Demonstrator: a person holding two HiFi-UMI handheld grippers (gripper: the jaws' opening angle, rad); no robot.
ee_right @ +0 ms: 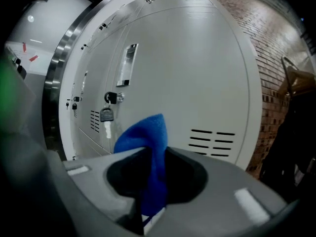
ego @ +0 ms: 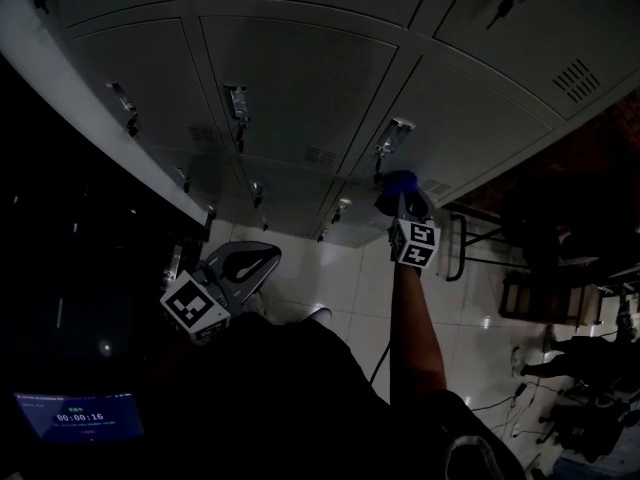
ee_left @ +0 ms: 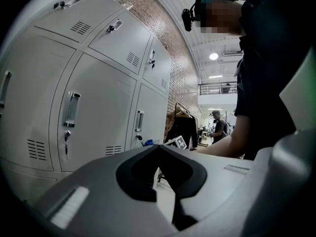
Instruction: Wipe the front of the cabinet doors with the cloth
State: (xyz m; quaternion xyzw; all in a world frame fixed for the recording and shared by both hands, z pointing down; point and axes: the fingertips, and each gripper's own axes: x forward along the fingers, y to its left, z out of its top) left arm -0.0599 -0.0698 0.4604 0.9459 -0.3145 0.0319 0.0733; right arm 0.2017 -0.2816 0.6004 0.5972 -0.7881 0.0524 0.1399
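**Right gripper** (ee_right: 154, 181) (ego: 402, 200): fingers clamped on the cloth. It is raised toward the cabinet at the end of an outstretched arm (ego: 415, 318).

**Cloth** (ee_right: 148, 142) (ego: 398, 181): blue, pinched between the right fingers. A folded peak stands up past the fingertips and a tail hangs down between them. It sits close in front of a door; whether it touches the door cannot be told.

**Door** (ee_right: 197, 83) (ego: 440, 128): grey metal, straight ahead of the right fingers.
- Handle (ee_right: 129, 65): above and left of the fingers.
- Key (ee_right: 107, 115): hangs from the lock below the handle, just left of the cloth's peak.
- Vent (ee_right: 212, 139): slots to the right of the cloth.

**Left gripper** (ee_left: 165, 177) (ego: 245, 260): fingers drawn together at the tips with nothing between them. It is held low and well apart from the right gripper, away from the doors.

**Cabinet** (ee_left: 98, 112) (ego: 300, 78): a bank of grey locker doors in rows, each with a handle and a vent. From the left gripper view it stands left of and beyond the fingers.

**Brick wall** (ee_right: 276, 58) (ee_left: 182, 68): right of the cabinet, beyond the right fingers.

**Rack** (ee_left: 182, 125): holds dark clothes, ahead of the left fingers and past the cabinet's end.

**Floor** (ego: 340, 278): pale glossy tile under both grippers.

**Screen** (ego: 80, 416): lit and showing a timer, at the lower left of the head view.
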